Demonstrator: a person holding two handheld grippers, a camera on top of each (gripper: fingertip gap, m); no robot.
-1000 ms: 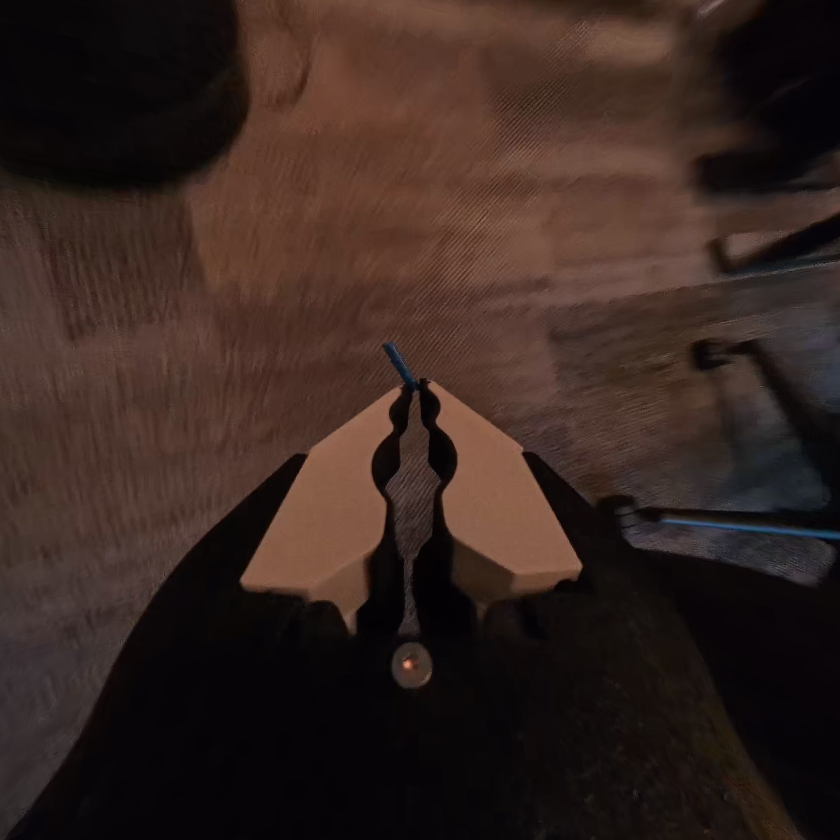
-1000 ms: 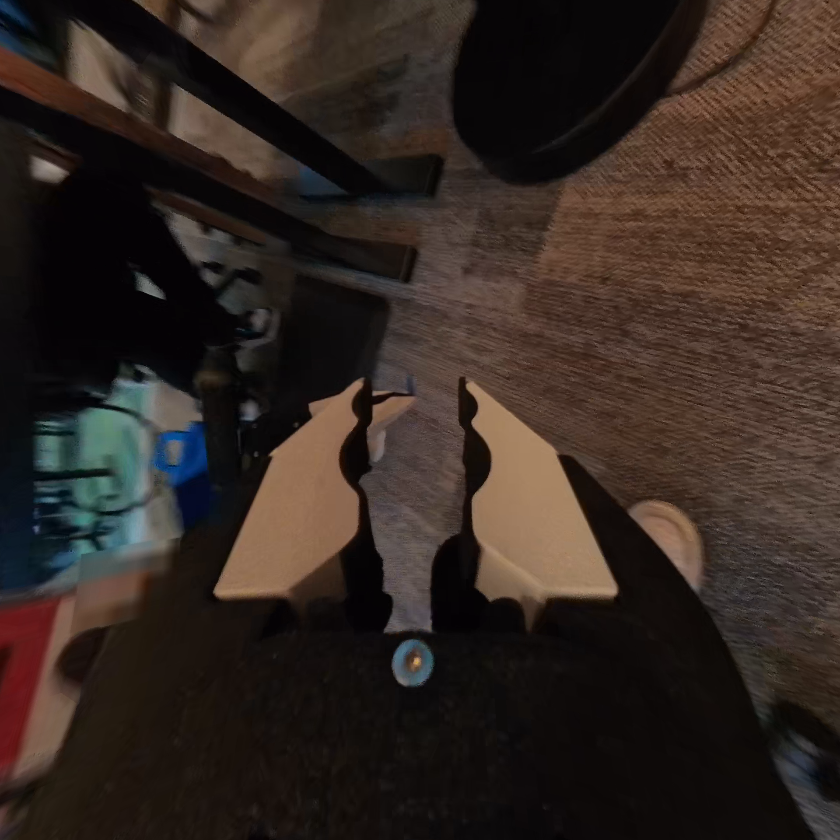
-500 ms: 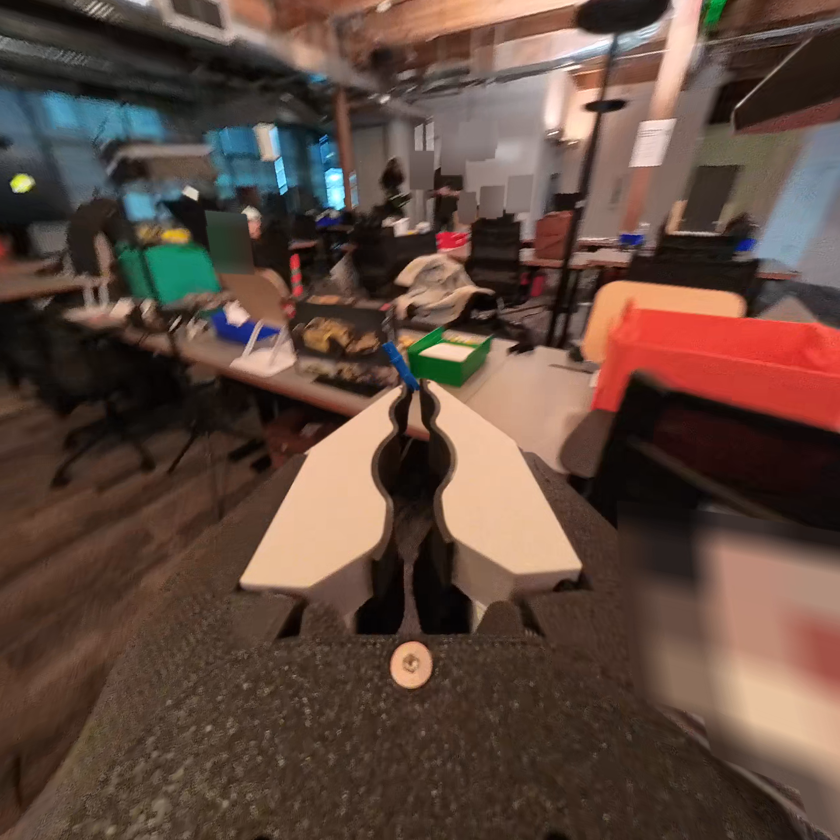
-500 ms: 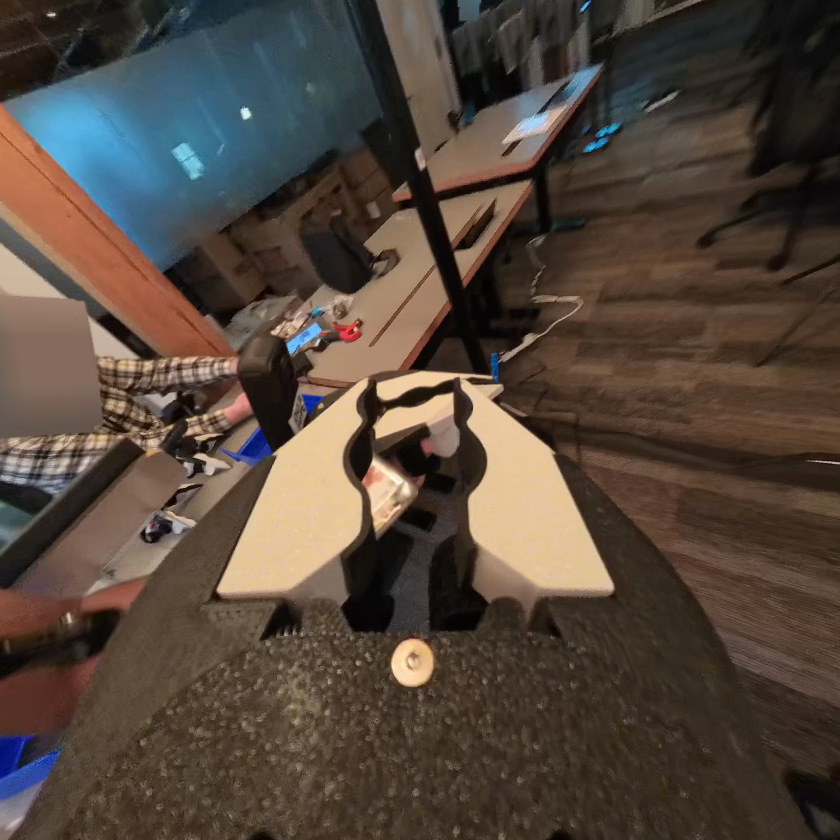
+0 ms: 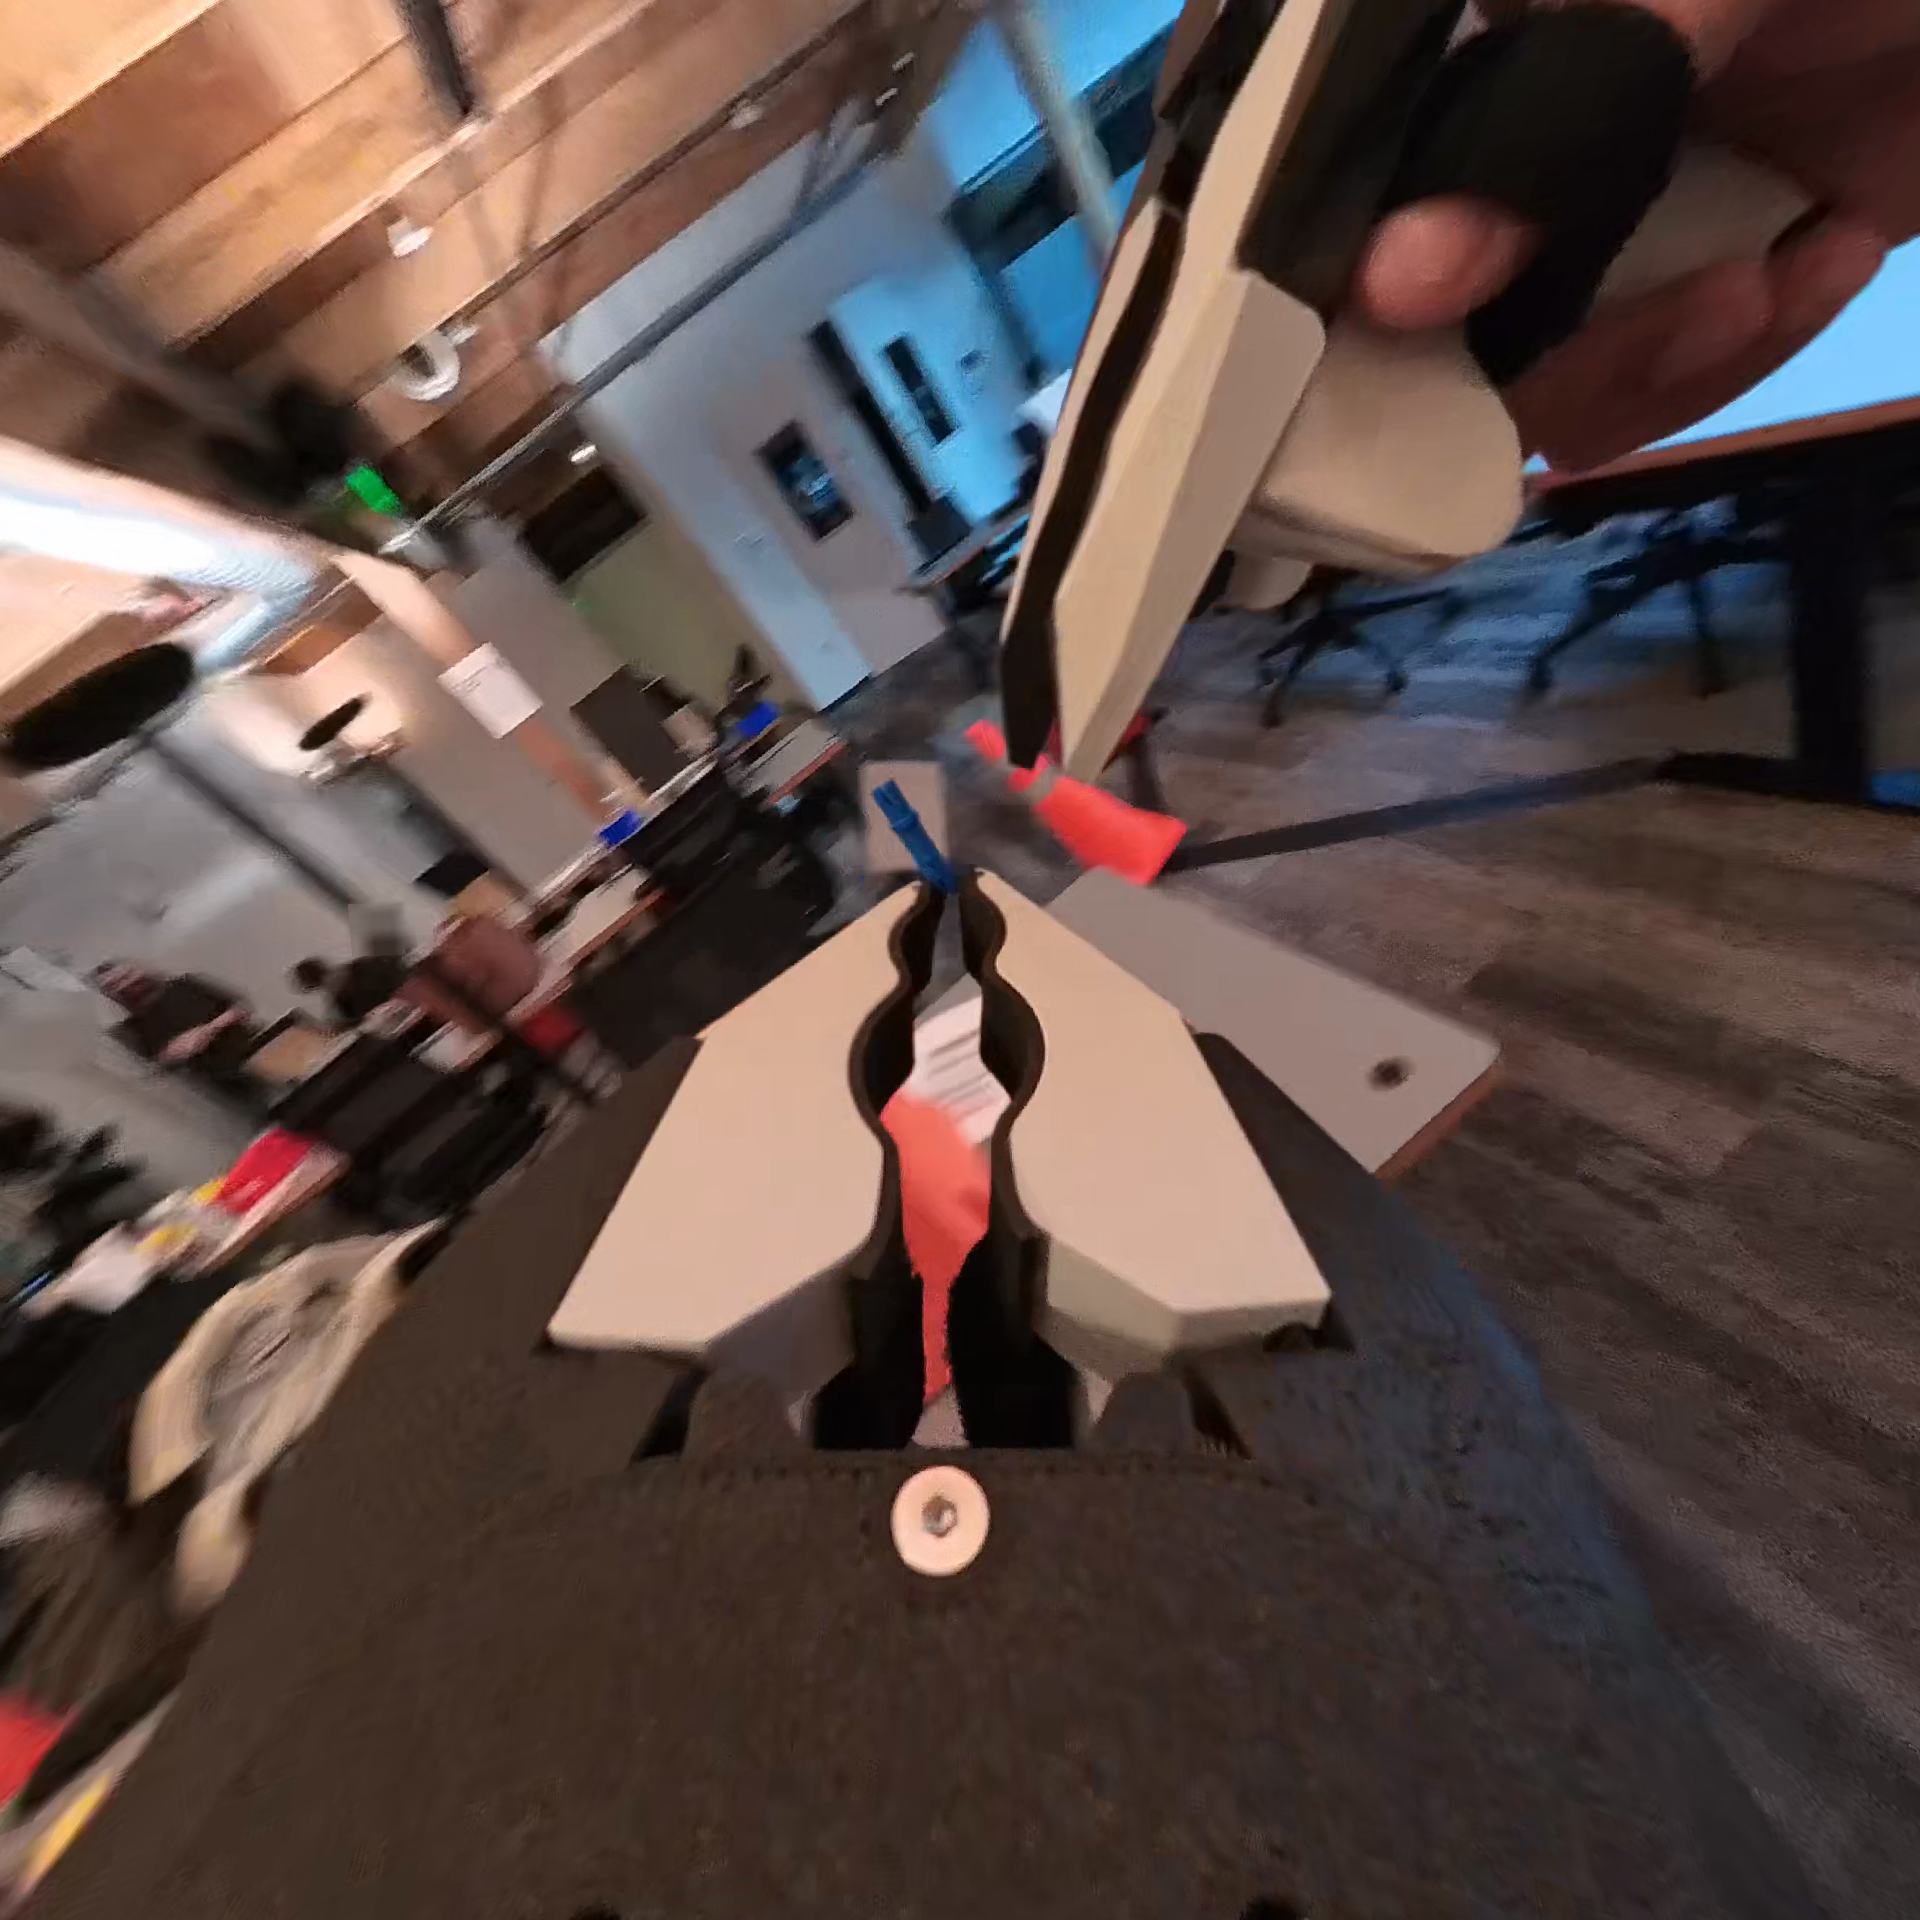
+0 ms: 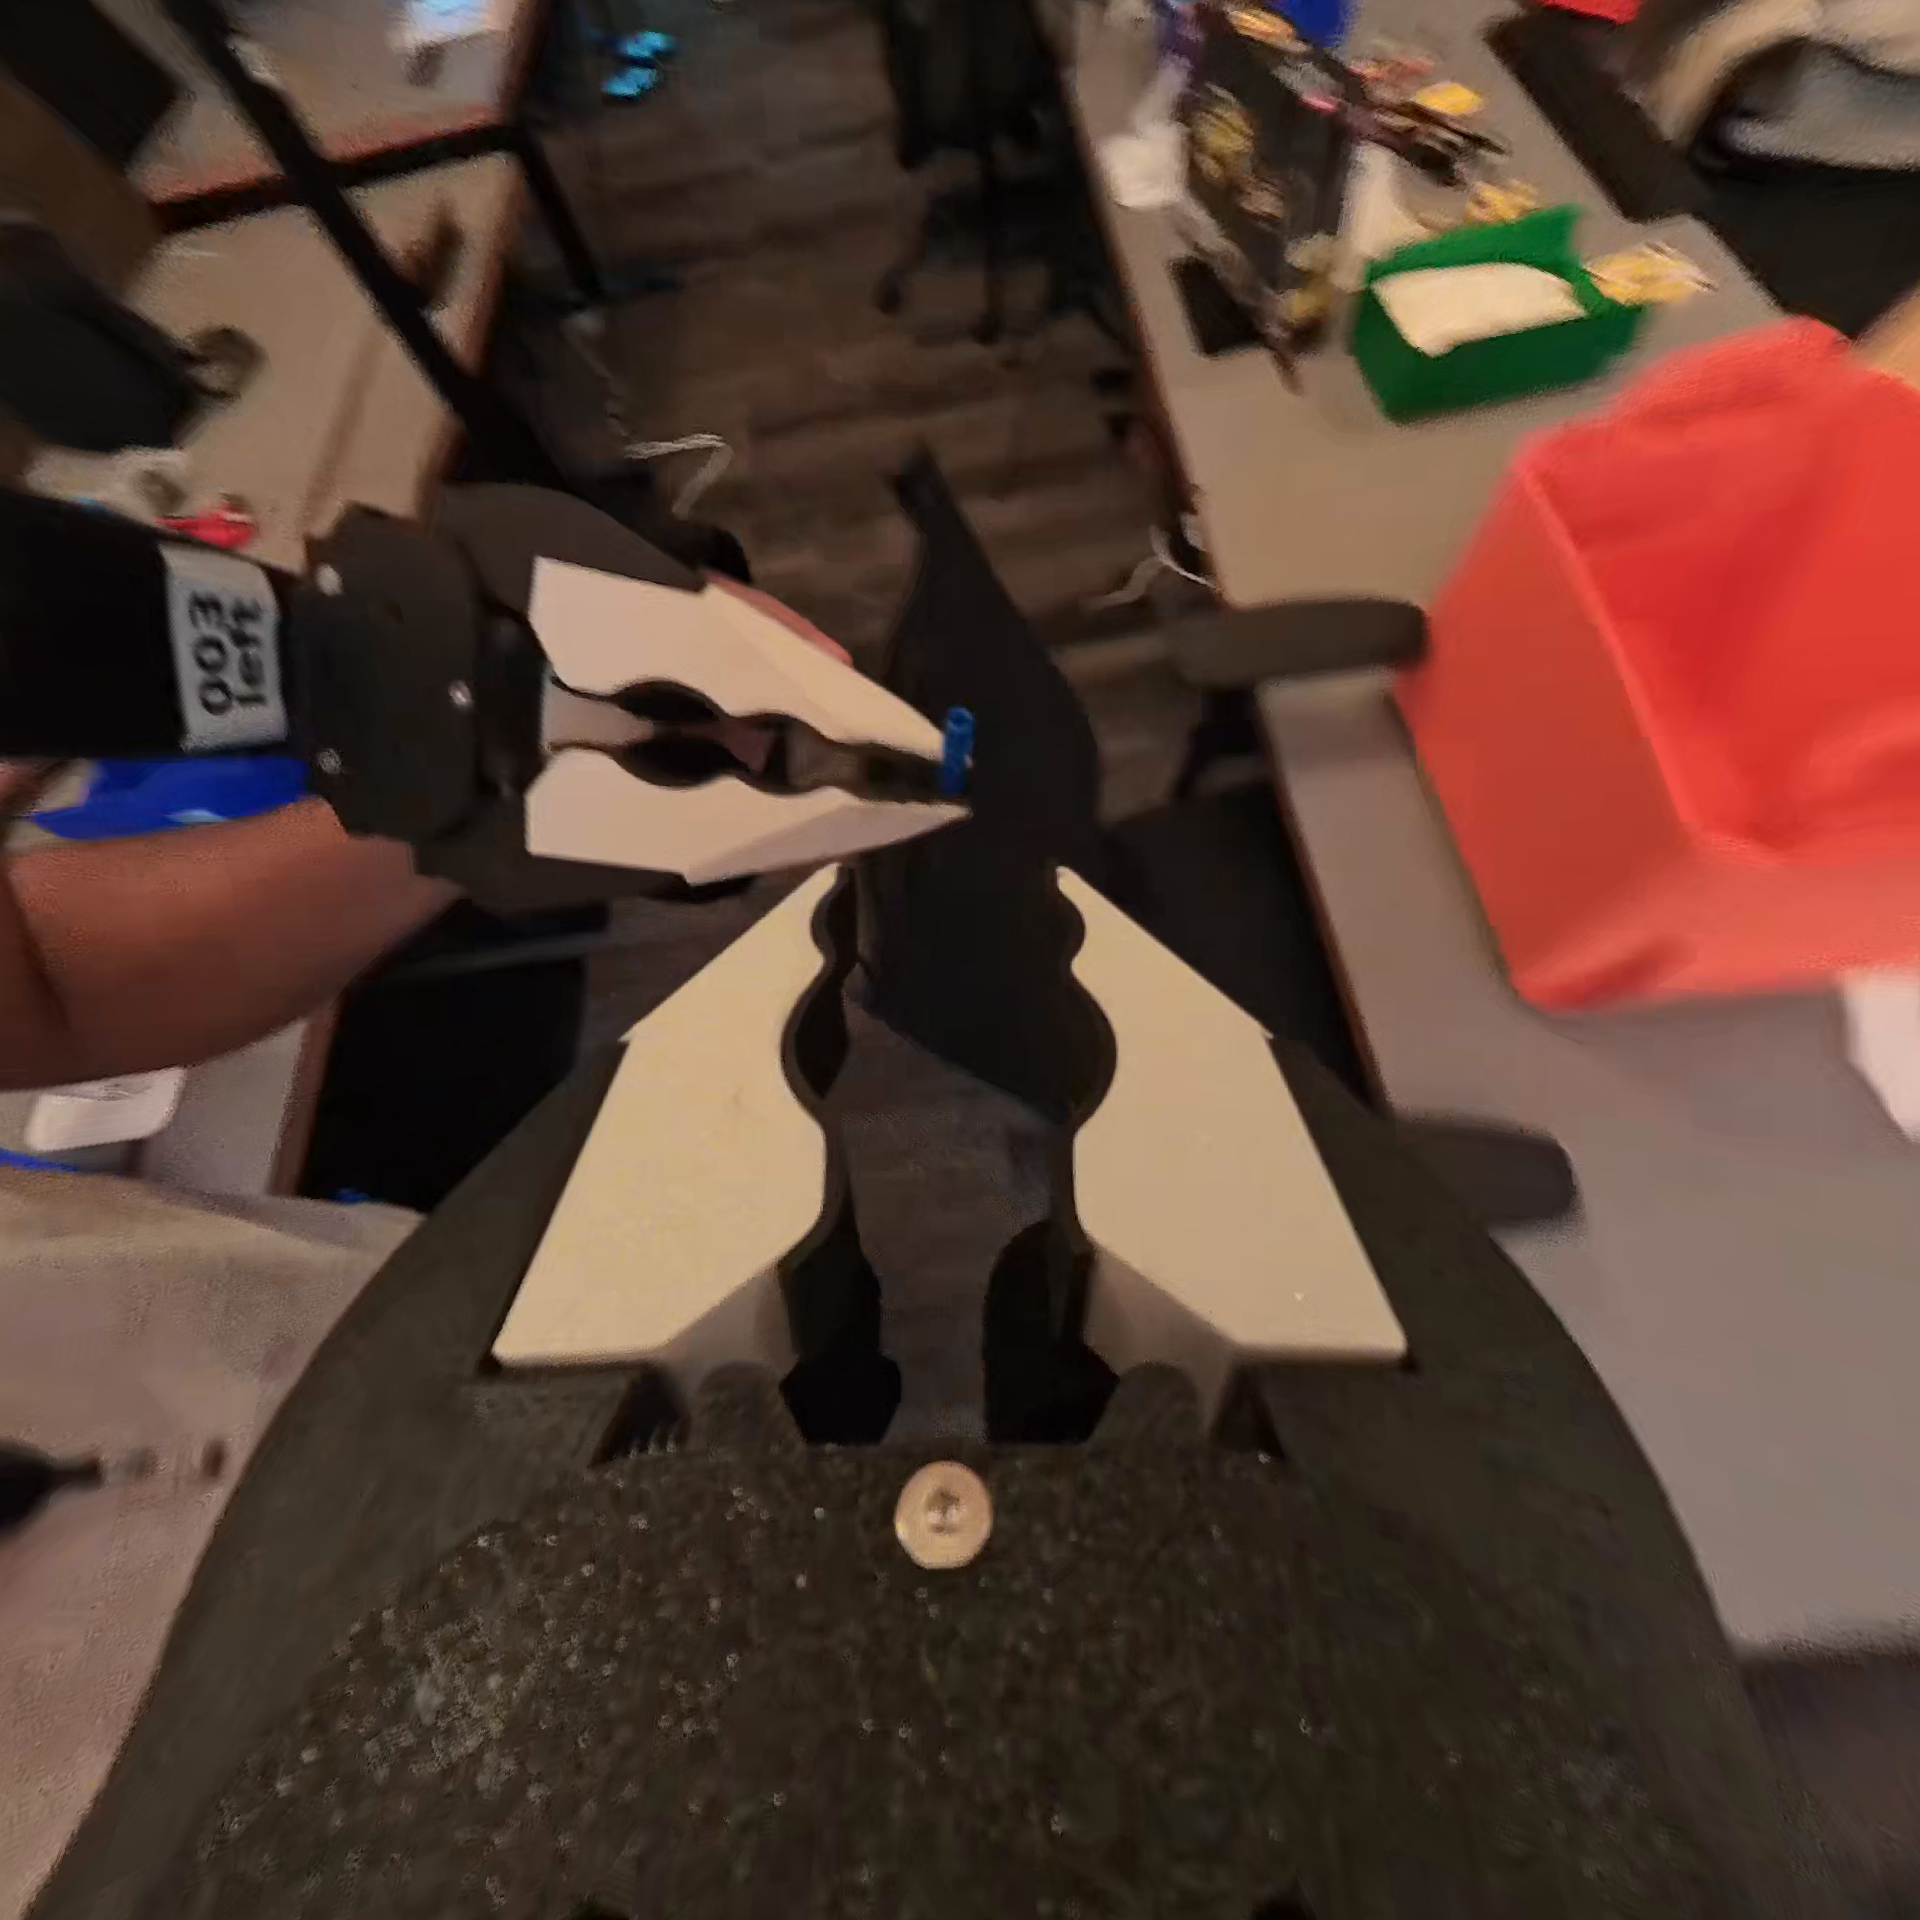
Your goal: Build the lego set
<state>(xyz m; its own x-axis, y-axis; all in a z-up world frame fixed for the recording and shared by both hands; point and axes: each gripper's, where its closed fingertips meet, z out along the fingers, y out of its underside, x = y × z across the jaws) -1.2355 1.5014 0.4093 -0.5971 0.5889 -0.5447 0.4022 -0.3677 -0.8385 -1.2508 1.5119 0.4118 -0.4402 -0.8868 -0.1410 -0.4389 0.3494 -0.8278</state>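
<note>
The left tool [image 5: 943, 891] is clenching a small blue Lego pin [image 5: 914, 837] at its very tips, most of the pin sticking out past them. A second ago this tool was pointing down at dim carpet; half a second ago it was swinging up across the room. Now both tools are being held up in the air, facing each other. In the right wrist view the left tool [image 6: 961, 788] is coming in from the left with the pin [image 6: 954, 750] standing upright just in front of the right tool [image 6: 954, 883], whose jaws are standing apart and holding nothing. In the left wrist view the right tool [image 5: 1044, 750] is hanging just above and beside the pin, not touching it.

The grip on the pin has not shifted through the swing. The meeting of the tools suggests a handover or regrasp is being set up rather than a placement: no model is showing near the tips. A grey table [image 6: 1621, 1226] with a red bin [image 6: 1704, 665] and a green tray [image 6: 1475, 343] is lying behind, blurred. The right tool will probably need to be closing on the pin's free end.
</note>
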